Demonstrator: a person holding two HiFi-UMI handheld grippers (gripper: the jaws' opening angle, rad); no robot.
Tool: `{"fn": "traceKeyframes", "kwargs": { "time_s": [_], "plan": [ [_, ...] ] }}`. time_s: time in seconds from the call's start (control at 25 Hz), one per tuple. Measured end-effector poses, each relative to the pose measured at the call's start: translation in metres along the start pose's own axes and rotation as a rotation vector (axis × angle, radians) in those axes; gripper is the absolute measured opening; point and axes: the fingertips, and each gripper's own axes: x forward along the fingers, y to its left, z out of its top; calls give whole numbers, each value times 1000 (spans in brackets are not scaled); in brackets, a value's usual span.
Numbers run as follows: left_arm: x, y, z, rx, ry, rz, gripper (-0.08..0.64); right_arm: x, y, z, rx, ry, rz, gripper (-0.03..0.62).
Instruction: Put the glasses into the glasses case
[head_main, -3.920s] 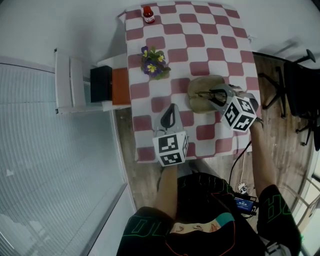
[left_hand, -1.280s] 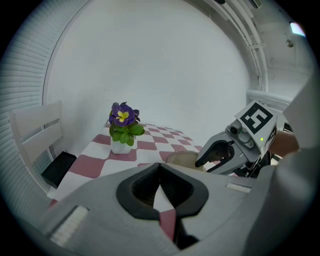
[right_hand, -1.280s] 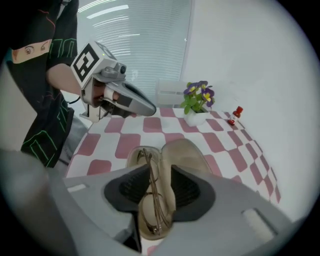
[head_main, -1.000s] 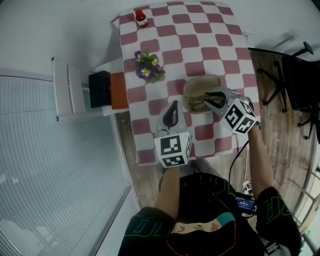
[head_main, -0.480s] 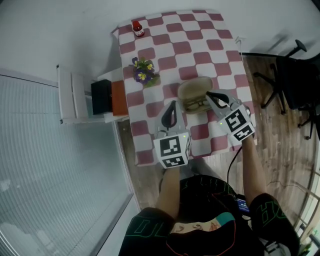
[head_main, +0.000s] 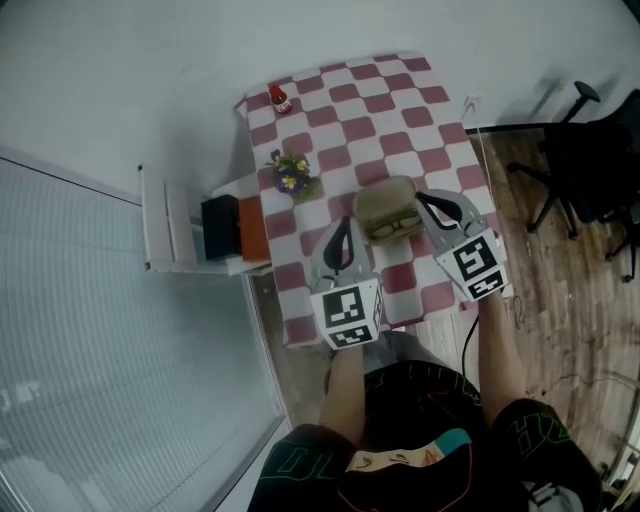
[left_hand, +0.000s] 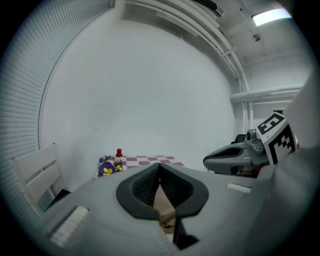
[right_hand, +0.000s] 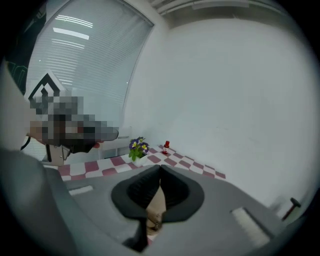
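Note:
The tan glasses case (head_main: 383, 196) lies open on the red-and-white checked table (head_main: 350, 100), with the glasses (head_main: 397, 226) inside it. My left gripper (head_main: 344, 222) hangs just left of the case, shut and empty. At the case's right edge, above the cloth, my right gripper (head_main: 421, 197) is also shut with nothing in it. In the left gripper view the pads (left_hand: 159, 167) meet and a tan strip of the case (left_hand: 161, 201) shows below them. The right gripper view shows the same: closed pads (right_hand: 160, 170) over a tan strip (right_hand: 156, 206).
A pot of purple flowers (head_main: 291, 175) stands left of the case and a small red bottle (head_main: 279, 99) at the table's far left corner. A white rack (head_main: 175, 225) with a black and orange box (head_main: 238, 228) adjoins the table's left side. An office chair (head_main: 590, 150) stands right.
The right gripper's jaws have closed and drawn back from the case, leaving the glasses in it. Both grippers have risen above the table.

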Motion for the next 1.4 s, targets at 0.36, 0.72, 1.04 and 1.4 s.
{"fn": "traceKeyframes", "kwargs": {
  "time_s": [0.36, 0.72, 1.04, 1.4],
  "plan": [
    [-11, -4, 40, 33, -91, 6, 3, -41, -31, 14, 188, -95, -192, 5],
    [-16, -18, 70, 67, -153, -13, 3, -81, -54, 35, 269, -210, -252, 5],
    [-13, -30, 86, 96, -196, -3, 3, -98, -64, 38, 277, -255, -270, 5],
    [-1, -40, 92, 118, -193, -38, 3, -101, -81, 40, 281, -274, -309, 5]
  ]
}}
